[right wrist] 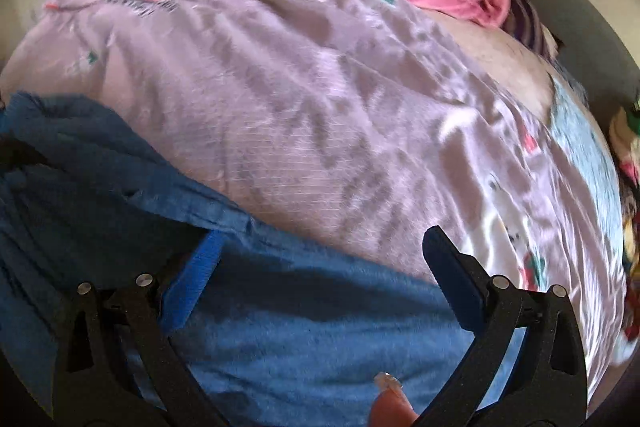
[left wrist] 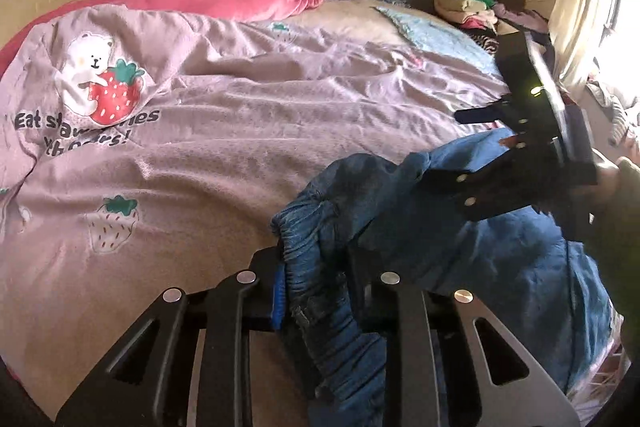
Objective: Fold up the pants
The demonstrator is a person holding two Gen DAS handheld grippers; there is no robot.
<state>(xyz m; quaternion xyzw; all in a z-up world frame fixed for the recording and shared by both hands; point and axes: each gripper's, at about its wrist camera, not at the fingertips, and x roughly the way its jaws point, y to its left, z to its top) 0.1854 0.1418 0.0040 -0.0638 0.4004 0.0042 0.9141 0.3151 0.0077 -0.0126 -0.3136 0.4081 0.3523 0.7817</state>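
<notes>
Blue pants [left wrist: 400, 227] bunched at bed [left wrist: 224, 131] edge, waistband clenched in left claw [left wrist: 316, 291]. Right claw [right wrist: 320, 267] spread wide over denim, gripping nothing. Clothes pile [left wrist: 468, 3] in left view only. Right view blurred; trouser legs cut off.

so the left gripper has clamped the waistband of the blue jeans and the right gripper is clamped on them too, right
Not quite. The left gripper is indeed closed on the elastic waistband of the blue jeans, as the left wrist view shows. But the right gripper is not clamped: in the right wrist view its jaws stand wide apart over the denim, without pinching it.
</notes>
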